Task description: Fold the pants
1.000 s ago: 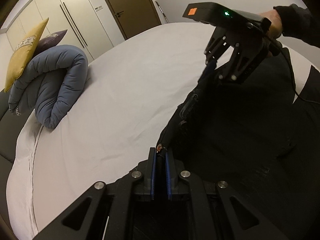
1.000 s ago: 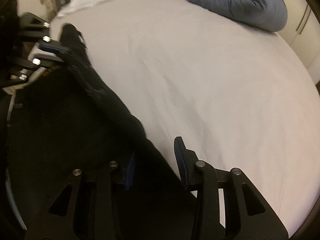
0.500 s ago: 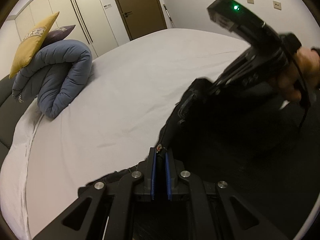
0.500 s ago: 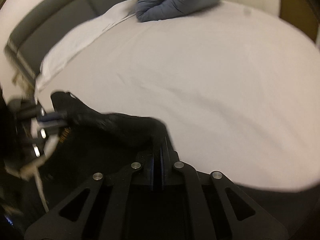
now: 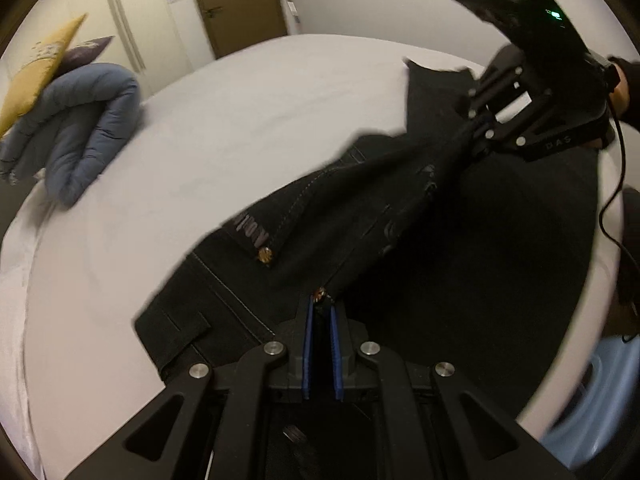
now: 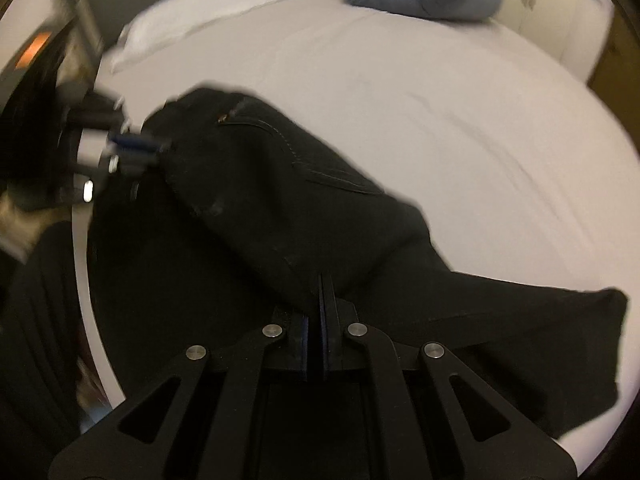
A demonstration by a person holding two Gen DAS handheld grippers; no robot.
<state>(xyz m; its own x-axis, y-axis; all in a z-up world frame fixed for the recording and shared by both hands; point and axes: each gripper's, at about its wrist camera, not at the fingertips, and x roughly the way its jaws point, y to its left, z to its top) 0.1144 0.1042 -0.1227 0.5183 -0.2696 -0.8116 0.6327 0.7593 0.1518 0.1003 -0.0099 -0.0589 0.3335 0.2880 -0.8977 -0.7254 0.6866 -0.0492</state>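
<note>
Both grippers pinch the black pants (image 5: 360, 216): the left gripper (image 5: 320, 312) has its blue pads closed on the waistband beside a brass rivet, and the right gripper (image 6: 321, 292) is clamped on a bunched fold of the same fabric. Ahead of both, the cloth is stretched between them over the white bed (image 5: 224, 132). Beyond the pants lies a rolled blue duvet (image 5: 76, 128). Each gripper tilts steeply downward.

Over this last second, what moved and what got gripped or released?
The right gripper, open around the pants' edge a second ago, has just closed onto the dark fabric. Both grippers then carried the waist end out over the white bed, exposing waistband and pocket stitching. The left gripper stayed clamped on the pants by the rivet. The blue duvet and pillows kept their place.
</note>
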